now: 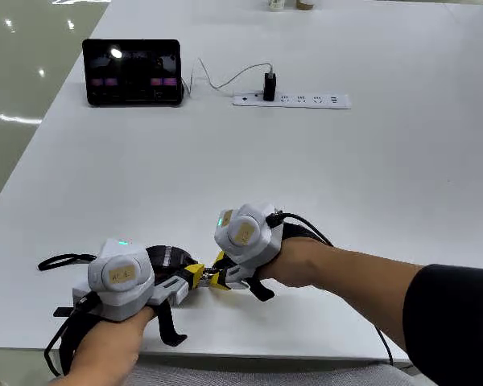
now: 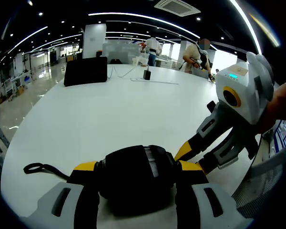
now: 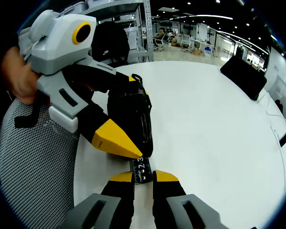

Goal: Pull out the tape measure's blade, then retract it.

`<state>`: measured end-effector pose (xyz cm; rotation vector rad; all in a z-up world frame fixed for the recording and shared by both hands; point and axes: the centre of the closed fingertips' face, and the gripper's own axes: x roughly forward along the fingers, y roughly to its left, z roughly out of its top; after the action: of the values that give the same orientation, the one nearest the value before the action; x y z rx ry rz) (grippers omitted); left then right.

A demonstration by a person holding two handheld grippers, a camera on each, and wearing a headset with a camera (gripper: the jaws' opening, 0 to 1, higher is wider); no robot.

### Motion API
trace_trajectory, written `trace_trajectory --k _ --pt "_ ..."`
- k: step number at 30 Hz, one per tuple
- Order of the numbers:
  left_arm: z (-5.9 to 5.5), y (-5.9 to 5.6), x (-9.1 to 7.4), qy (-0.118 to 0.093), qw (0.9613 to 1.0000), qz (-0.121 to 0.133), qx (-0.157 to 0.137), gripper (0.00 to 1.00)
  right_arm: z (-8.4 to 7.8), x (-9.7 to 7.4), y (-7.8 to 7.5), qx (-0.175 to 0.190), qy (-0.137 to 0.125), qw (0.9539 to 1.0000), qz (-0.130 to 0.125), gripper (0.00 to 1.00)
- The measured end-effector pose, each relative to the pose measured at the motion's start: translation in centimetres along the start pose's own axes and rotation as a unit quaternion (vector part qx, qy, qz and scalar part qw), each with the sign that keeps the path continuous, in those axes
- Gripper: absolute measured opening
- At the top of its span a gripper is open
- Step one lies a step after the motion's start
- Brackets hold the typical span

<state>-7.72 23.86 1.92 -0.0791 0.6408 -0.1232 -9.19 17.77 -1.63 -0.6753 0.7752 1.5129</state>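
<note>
1. Hard to see much of the tape (image 1: pixel 166 259) in the head view: mostly hidden under both grippers, low on the table (image 1: pixel 322 177) near its front edge.
2. Easier to see from the left gripper (image 2: pixel 138 168): black case squeezed between the two yellow tips, jaws set fairly wide around it, case down on the table.
3. Only a short bit of blade (image 3: pixel 141 168) out of the case, lying flat.
4. End of the blade tucked between the tips of the right gripper (image 3: pixel 143 177), jaws narrow and pinching it. Very end hidden by the tips.
5. Can read "2" and "3" in white on the dark blade. Smaller marks too tiny to read.
6. Cannot read any label on the case: too dark and blurry.
7. Black strap (image 2: pixel 38 168) trailing from the case across the table.
8. Far back on the table: a dark screen (image 1: pixel 133 71) with small pink patches, words too small to read.
9. Beside the screen, a white power strip (image 1: pixel 294 100) with a black plug (image 1: pixel 270 84) in it and a thin wire running toward the screen.
10. Two small things cut off at the top edge of the head view. Cannot tell what.
11. Grey mesh chair (image 3: pixel 33 157) just off the table edge in the right gripper view, partly behind the left gripper.
12. People far off in the left gripper view, small and blurry.
</note>
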Motion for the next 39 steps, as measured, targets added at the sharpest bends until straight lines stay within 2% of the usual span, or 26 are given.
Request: trace_trajectory --k 24,39 --pt "0.0 0.0 0.0 -0.001 1.0 0.0 -0.005 0.6 1.0 0.9 0.2 -0.015 0.0 0.9999 0.001 0.11" --pt "0.1 0.0 0.0 -0.002 1.0 0.001 -0.005 0.6 1.1 1.0 0.2 -0.015 -0.002 0.9999 -0.008 0.12"
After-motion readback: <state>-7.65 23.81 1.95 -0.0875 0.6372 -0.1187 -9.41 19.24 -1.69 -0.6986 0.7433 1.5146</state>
